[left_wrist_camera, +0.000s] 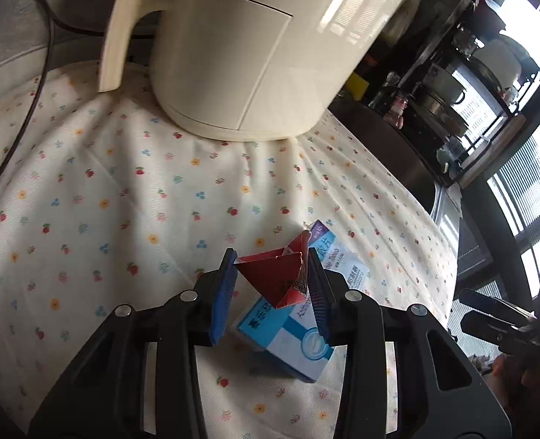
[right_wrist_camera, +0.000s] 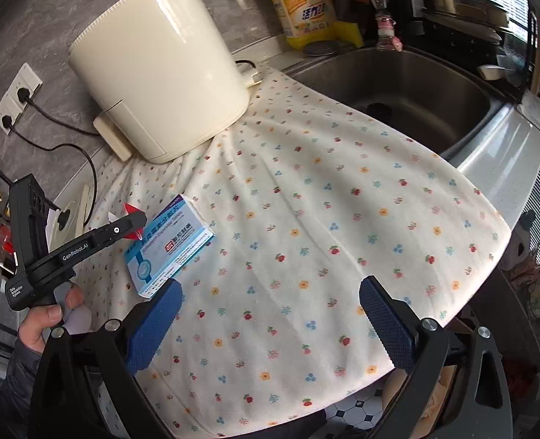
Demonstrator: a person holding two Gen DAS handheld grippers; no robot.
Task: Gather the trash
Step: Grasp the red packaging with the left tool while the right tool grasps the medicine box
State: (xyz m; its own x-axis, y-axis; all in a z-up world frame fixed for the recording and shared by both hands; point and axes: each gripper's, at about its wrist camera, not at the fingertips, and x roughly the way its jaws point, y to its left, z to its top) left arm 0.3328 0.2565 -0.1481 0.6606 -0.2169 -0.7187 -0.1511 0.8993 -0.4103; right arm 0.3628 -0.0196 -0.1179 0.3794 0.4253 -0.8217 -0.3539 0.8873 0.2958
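Observation:
My left gripper (left_wrist_camera: 271, 272) is shut on a crumpled red wrapper (left_wrist_camera: 275, 280) and holds it just above a blue and white medicine box (left_wrist_camera: 299, 333) lying on the flowered cloth (left_wrist_camera: 123, 197). In the right wrist view the left gripper (right_wrist_camera: 134, 225) shows at the left with the red wrapper (right_wrist_camera: 130, 207) poking out beside the box (right_wrist_camera: 169, 243). My right gripper (right_wrist_camera: 270, 314) is open and empty, hovering over the cloth (right_wrist_camera: 324, 219) near the counter's front edge.
A cream air fryer (right_wrist_camera: 160, 69) stands at the back of the cloth, its cord running to wall sockets (right_wrist_camera: 15, 97). A steel sink (right_wrist_camera: 409, 98) lies to the right, with a yellow detergent bottle (right_wrist_camera: 304, 3) behind it. A dish rack (left_wrist_camera: 464, 84) is at the far right.

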